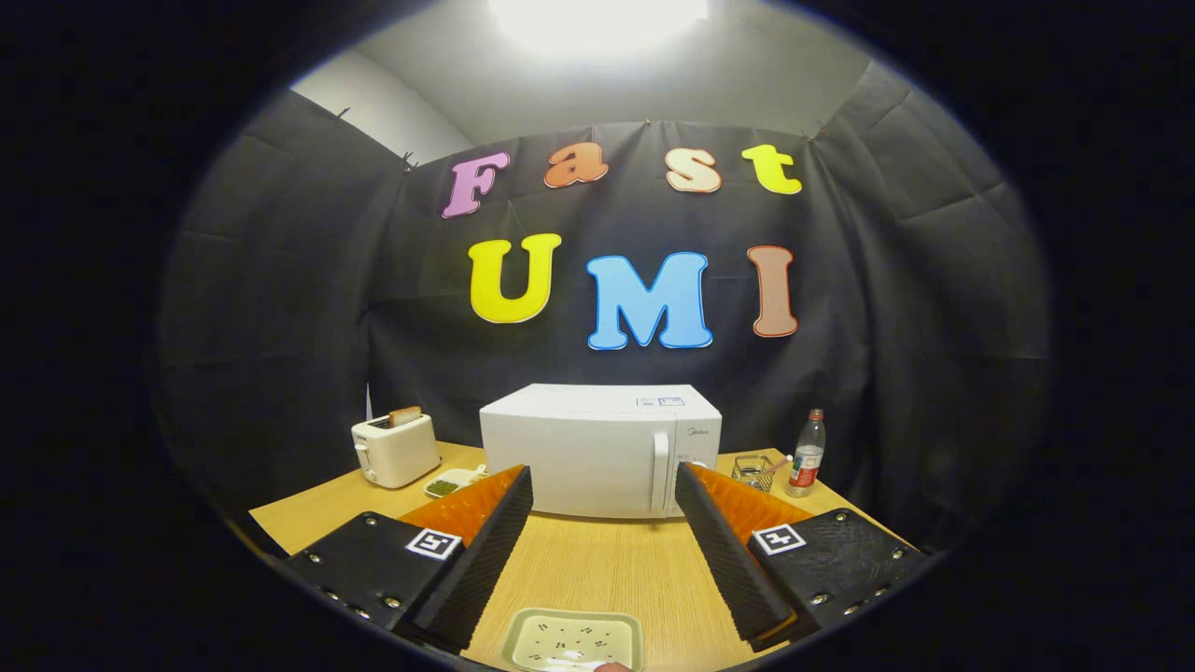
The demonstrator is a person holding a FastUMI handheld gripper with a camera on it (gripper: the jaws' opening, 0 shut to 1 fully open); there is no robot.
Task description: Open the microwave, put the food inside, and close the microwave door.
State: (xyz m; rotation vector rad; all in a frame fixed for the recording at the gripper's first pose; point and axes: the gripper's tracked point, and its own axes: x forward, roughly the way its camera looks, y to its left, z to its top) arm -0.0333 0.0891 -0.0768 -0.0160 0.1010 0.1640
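A white microwave (602, 450) stands at the back of the wooden table (597, 569), its door shut and a vertical handle (659, 471) near its right side. My gripper (603, 481) is open, its two fingers spread wide, well short of the microwave. Close below and between the fingers lies a pale green rectangular tray (572, 640) with small dark specks on it; the fingers do not touch it.
Left of the microwave are a white toaster (395, 449) with a slice of bread in it and a small dish (452, 482) of green food. To the right stand a clear glass container (754, 469) and a bottle (808, 454) with a red cap.
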